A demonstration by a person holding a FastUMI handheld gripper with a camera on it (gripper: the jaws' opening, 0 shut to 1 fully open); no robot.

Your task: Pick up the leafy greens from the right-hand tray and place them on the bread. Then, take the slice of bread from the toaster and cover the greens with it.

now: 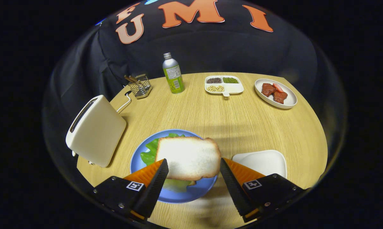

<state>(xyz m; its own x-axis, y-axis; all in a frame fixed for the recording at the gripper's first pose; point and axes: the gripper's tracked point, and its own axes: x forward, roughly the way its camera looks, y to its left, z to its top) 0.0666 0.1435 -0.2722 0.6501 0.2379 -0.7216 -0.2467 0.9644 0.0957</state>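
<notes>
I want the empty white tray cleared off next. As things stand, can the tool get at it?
Probably yes. The tool stands open over the bread slice on the blue plate, and the white tray lies just beside its right finger, with bare table around it and nothing on top.

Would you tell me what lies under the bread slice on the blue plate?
Leafy greens poke out beneath the bread slice on the blue plate; anything lower is covered. The open gripper straddles it.

Bottle (173,74) label — print too small, unreadable.
</notes>
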